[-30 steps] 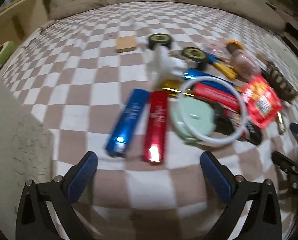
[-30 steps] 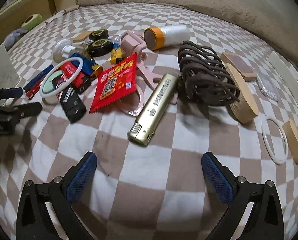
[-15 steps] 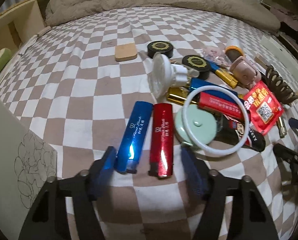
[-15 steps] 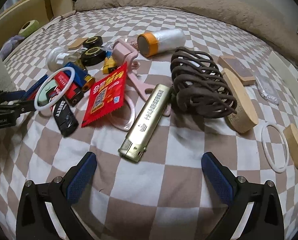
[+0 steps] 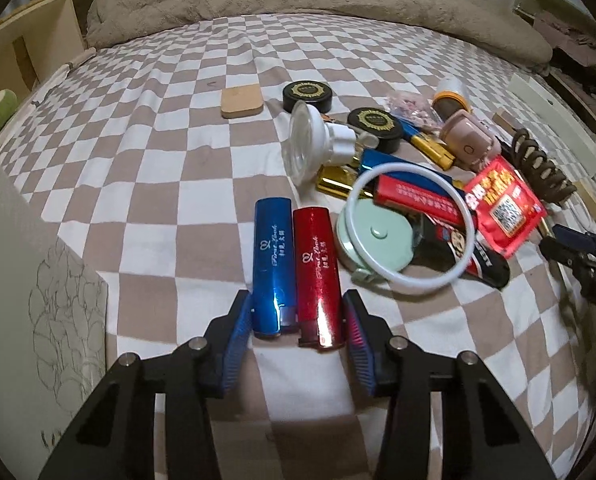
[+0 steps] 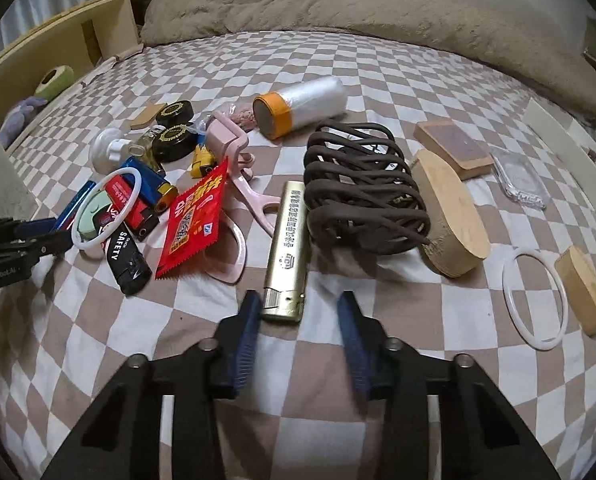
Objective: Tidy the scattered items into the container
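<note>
In the left wrist view my left gripper (image 5: 297, 314) is closed around the near ends of a blue lighter (image 5: 272, 262) and a red lighter (image 5: 317, 272) that lie side by side on the checkered bedspread; both pads touch them. The white container (image 5: 38, 280) with a flower drawing stands at the left edge. In the right wrist view my right gripper (image 6: 298, 312) is partly closed around the near end of a gold lighter (image 6: 290, 248); the left pad touches it and a gap shows at the right pad.
A pile lies beyond: a white ring (image 5: 412, 226), mint disc (image 5: 378, 236), red packet (image 6: 194, 220), black lighter (image 6: 126, 256), black tins (image 5: 308, 96), brown cord coil (image 6: 362, 192), wooden pieces (image 6: 454, 216), film roll (image 6: 302, 104). A wooden shelf (image 6: 78, 36) borders the bed's left.
Both grippers moved forward and narrowed. The left jaws went from wide open to closed on the blue and red lighters. The right jaws closed in around the gold lighter's end.
</note>
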